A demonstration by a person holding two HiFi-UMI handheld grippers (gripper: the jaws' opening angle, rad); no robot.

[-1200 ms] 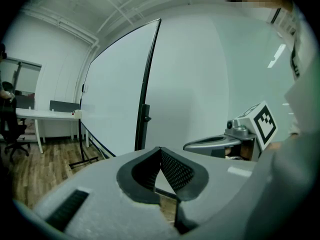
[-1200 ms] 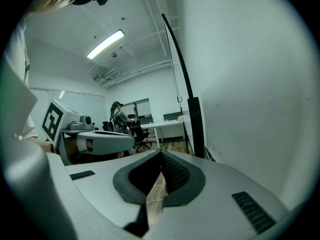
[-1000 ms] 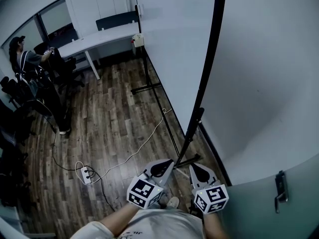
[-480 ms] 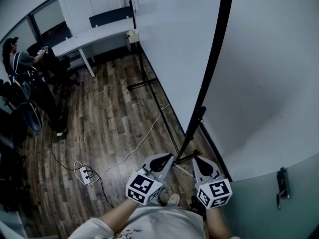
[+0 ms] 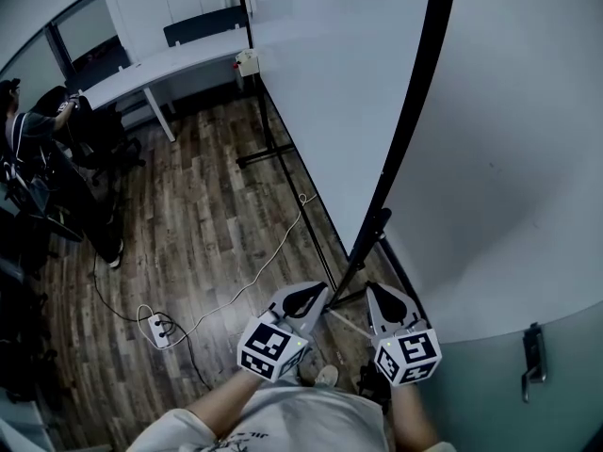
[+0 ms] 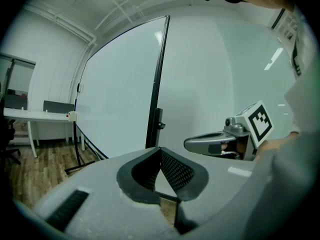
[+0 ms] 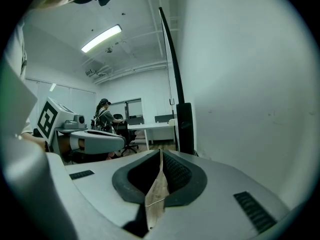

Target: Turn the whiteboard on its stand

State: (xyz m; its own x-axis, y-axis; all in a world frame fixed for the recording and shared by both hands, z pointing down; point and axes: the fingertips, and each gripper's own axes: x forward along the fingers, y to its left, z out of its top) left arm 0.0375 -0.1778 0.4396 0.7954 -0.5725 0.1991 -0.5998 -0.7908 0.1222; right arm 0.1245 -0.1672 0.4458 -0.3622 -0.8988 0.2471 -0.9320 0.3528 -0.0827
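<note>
- Holding both grippers low in front of the torso, side by side, cubes toward the wearer, forearms coming in from the bottom edge of head view.
- L gripper (image 5: 311,295): jaws pressed together at the tips, nothing btwn them. Only a wedge of floor shows behind the tips. Points fwd w/ a slight dip. In its own view the post sits straight ahead, above the jaw line.
- R gripper (image 5: 380,295): jaws pressed together too, empty, w/ a thin sliver of floor btwn the pads. Same near-level pose. In its own view the post sits just right of the jaw line.
- Board (image 5: 320,92): upright on its stand, seen nearly edge-on from head view. White face lies left of its black edge, wall (image 5: 509,139) to the right.
- Post (image 5: 367,243) stands ahead of and btwn the two grippers. Its foot (image 5: 350,301) lies on the floor (image 5: 207,215) btwn the tips in head view.
- Neither gripper touches post or board; both are near but apart.
- Far foot (image 5: 266,156) of the stand is near the desk (image 5: 160,64).
- Person (image 5: 28,139) sits at far left.
- Power strip (image 5: 158,328) is on the floor, and a cable (image 5: 264,262) runs from it toward the board.
- Door handle (image 5: 532,356) is at lower right.
</note>
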